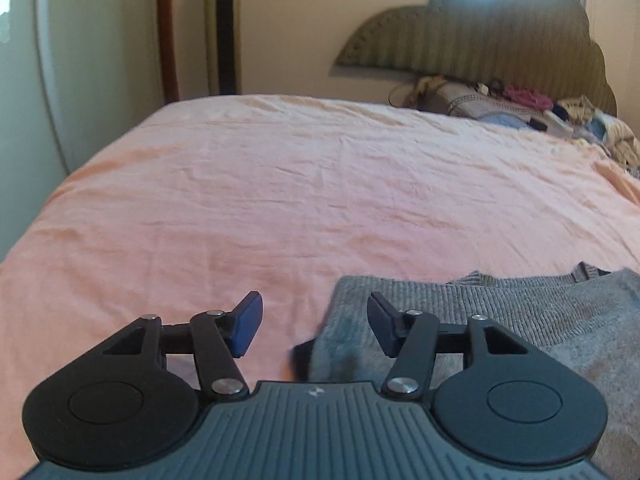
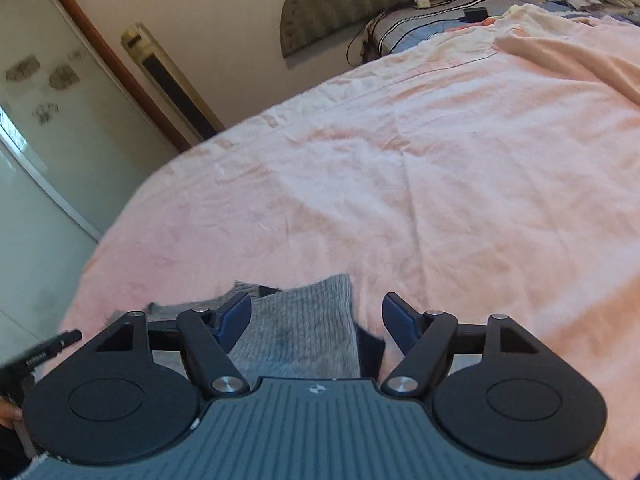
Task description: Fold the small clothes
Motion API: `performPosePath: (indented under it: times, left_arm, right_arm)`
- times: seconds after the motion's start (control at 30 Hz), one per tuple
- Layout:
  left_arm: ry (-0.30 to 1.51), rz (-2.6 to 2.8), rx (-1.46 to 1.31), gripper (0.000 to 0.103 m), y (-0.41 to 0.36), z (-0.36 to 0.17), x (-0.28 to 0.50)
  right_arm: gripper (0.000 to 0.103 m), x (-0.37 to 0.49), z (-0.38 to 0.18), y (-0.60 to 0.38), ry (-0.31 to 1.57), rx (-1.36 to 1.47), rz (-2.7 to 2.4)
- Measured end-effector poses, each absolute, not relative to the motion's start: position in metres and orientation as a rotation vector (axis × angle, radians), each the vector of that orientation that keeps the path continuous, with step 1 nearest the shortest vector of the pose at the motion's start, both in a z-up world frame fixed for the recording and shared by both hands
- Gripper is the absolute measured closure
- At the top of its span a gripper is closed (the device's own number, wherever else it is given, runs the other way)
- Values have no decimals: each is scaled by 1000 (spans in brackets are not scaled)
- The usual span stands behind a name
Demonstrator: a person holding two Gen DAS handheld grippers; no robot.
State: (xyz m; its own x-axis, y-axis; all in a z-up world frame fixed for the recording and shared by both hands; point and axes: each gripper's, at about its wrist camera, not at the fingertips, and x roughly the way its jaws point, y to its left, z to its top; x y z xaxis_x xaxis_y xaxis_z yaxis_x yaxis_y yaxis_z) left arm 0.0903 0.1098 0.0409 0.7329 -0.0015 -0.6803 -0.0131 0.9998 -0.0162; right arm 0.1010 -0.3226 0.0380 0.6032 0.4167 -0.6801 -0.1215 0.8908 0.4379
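Observation:
A grey ribbed knit garment (image 1: 500, 312) lies flat on the pink bed sheet (image 1: 300, 184) at the near edge. My left gripper (image 1: 316, 320) is open, just above the garment's left edge, with a dark fold of cloth under it. In the right wrist view the same garment (image 2: 304, 320) lies beneath my right gripper (image 2: 316, 316), which is open over its right edge. Neither gripper holds anything.
A heap of mixed clothes (image 1: 520, 108) lies at the head of the bed below the headboard (image 1: 480, 36). Cables and a charger (image 2: 474, 14) lie by the pillows. A tall floor-standing unit (image 1: 222, 28) and a door stand at the left.

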Motion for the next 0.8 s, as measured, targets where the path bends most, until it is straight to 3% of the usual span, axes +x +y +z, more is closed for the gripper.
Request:
performPosePath:
  times: [0.03, 0.1, 0.13, 0.17, 0.3, 0.43, 0.5, 0.6, 0.67, 0.8]
  left_arm:
    - [780, 2, -4, 46, 102, 33, 104]
    - [826, 24, 6, 56, 93, 18, 124]
    - [794, 14, 2, 84, 91, 19, 125]
    - [796, -8, -5, 98, 89, 20, 128]
    - [739, 48, -24, 98, 95, 29, 121]
    - [722, 65, 20, 99, 97, 12, 119]
    - [729, 75, 7, 99, 96, 14, 119]
    - [744, 89, 16, 95, 96, 20, 118]
    - [721, 89, 10, 95, 92, 31, 111]
    - [675, 48, 31, 94, 71, 42, 108]
  right_arm:
    - [36, 110, 32, -311, 898, 339, 329]
    - [46, 119, 20, -295, 937, 305, 362]
    - [68, 120, 18, -290, 928, 291, 384]
    - [88, 121, 16, -288, 934, 303, 407]
    - [89, 112, 29, -313, 806, 409, 374]
    - [92, 113, 0, -319, 817, 448, 328]
    - [90, 110, 0, -317, 812, 481, 313]
    - [64, 105, 13, -313, 797, 457, 295]
    - [41, 93, 33, -310, 721, 412, 242]
    - [26, 87, 51, -286, 681, 382, 346]
